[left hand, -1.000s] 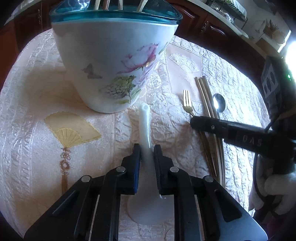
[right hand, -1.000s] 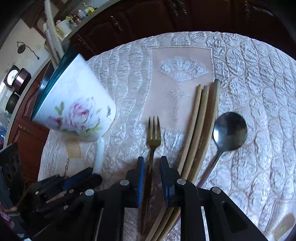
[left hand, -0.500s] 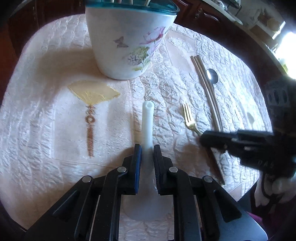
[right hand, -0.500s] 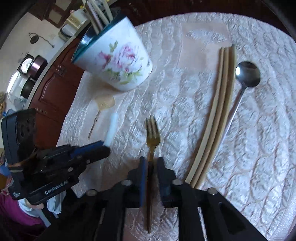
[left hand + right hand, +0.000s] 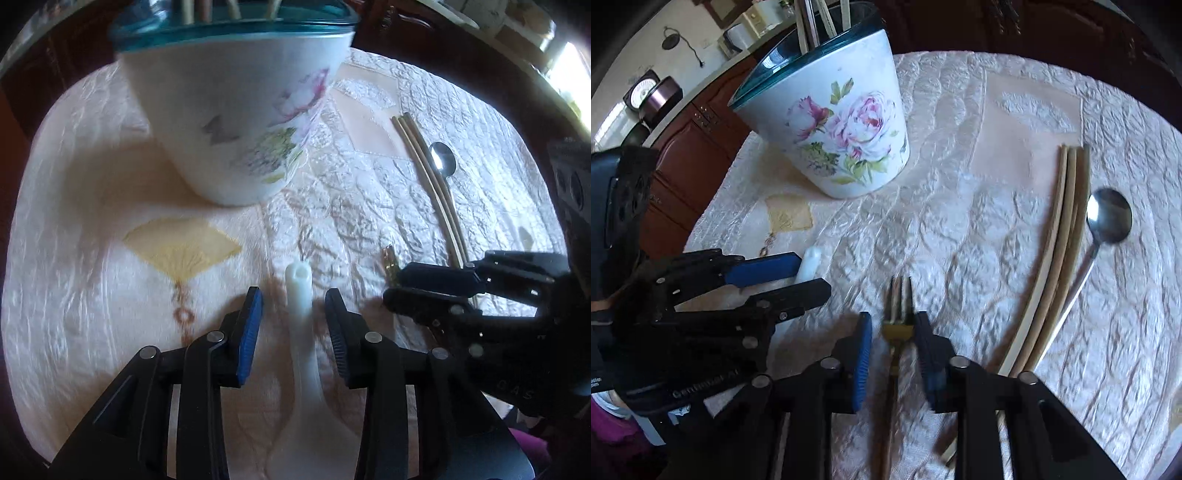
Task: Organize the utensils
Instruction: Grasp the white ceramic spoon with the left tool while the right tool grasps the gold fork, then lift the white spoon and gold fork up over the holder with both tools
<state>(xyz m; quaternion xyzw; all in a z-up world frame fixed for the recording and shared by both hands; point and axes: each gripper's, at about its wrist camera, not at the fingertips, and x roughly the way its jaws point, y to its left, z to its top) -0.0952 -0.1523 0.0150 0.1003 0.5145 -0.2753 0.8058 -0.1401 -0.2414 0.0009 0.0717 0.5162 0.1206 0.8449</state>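
Observation:
A white flowered pot point(image 5: 236, 122) point(image 5: 842, 122) with a teal rim holds several utensils upright. A white ceramic spoon point(image 5: 301, 295) point(image 5: 810, 264) lies handle-forward between the jaws of my left gripper point(image 5: 293, 293) point(image 5: 812, 277). Those jaws are opening and their pads stand clear of the handle. My right gripper point(image 5: 893, 317) point(image 5: 399, 284) straddles a gold fork point(image 5: 899, 295) point(image 5: 389, 258) on the cloth. A gap shows beside its left pad, and the right pad is close to the fork. The two grippers sit side by side.
Three wooden chopsticks point(image 5: 1067, 221) point(image 5: 424, 158) and a steel spoon point(image 5: 1108, 218) point(image 5: 443, 158) lie to the right on the quilted cream tablecloth point(image 5: 960, 229). Dark wooden cabinets point(image 5: 683, 158) stand beyond the table's far edge.
My left jaws have parted from the white spoon's handle. The right jaws stand wider around the fork. The pot looms nearer in both views, and the grippers have drawn closer together.

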